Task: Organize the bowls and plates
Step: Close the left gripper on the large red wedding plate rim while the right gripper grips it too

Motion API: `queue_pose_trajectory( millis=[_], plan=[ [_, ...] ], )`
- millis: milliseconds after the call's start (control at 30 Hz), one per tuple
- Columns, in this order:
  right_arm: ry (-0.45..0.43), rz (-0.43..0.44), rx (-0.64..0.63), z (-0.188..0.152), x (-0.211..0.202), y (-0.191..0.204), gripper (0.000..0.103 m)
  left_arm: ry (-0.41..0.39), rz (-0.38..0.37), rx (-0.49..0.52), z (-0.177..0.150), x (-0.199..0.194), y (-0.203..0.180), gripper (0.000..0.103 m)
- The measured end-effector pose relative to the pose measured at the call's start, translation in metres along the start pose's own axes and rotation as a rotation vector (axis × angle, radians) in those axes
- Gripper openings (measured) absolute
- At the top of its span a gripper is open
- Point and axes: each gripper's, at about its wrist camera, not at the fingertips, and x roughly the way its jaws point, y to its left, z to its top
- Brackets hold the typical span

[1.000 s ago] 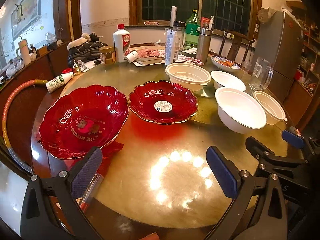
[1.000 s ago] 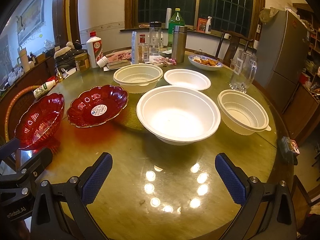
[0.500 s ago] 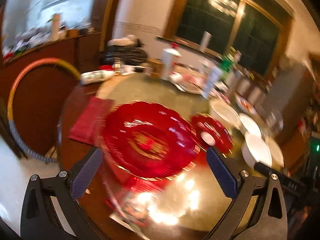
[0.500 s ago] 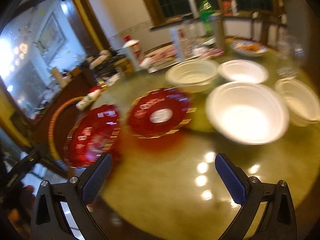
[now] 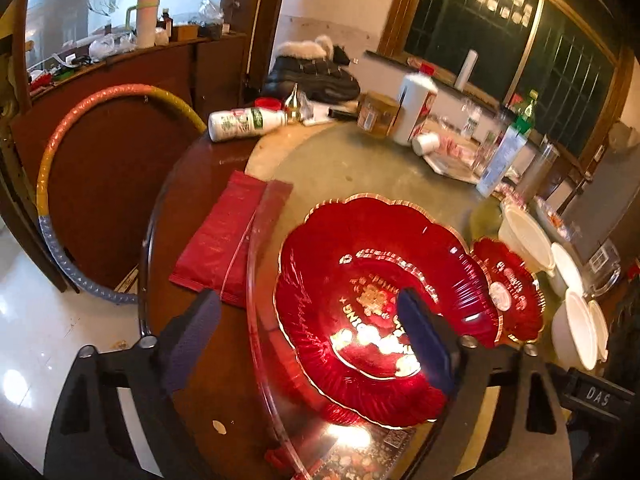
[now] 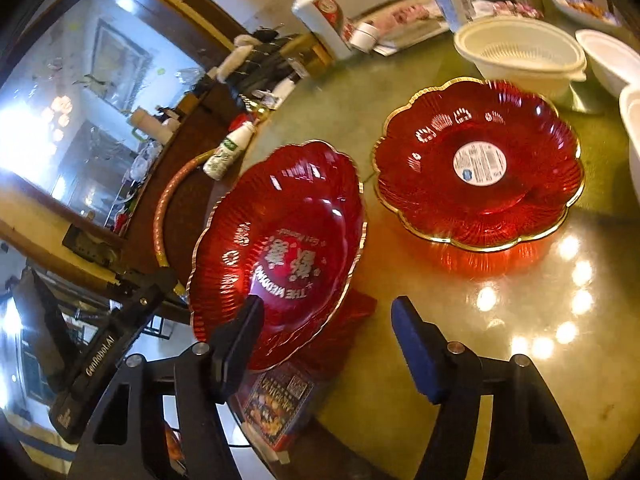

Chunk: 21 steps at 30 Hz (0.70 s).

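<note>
Jaws apart on both my grippers, left gripper (image 5: 308, 336) and right gripper (image 6: 326, 338) flank the large red plate (image 6: 280, 248), ready to lift it off the worktop (image 6: 520, 320).

Two red plates (image 6: 276, 248) (image 6: 478, 164), four white bowls (image 5: 524, 240).

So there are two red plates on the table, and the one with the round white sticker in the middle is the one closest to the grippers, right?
Not quite. The sticker plate is the farther one. The red plate nearest the grippers has gold writing in its middle, no sticker. The right wrist view shows both red plates on the table clearly.
</note>
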Motion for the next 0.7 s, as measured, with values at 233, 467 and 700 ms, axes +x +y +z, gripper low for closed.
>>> queue_pose_trajectory(
  millis=[233, 467, 700],
  plan=[
    [0.028, -0.002, 0.038, 0.008, 0.026, -0.012, 0.046, 0.087, 0.036, 0.006, -0.011, 0.028, -0.002, 0.062],
    [0.008, 0.025, 0.053, 0.012, 0.038, -0.017, 0.02, 0.113, 0.068, 0.042, -0.02, 0.038, -0.01, 0.026],
    [-0.029, -0.004, -0.005, 0.011, 0.036, -0.009, 0.018, 0.087, 0.113, 0.035, -0.024, 0.037, -0.009, 0.013]
  ],
)
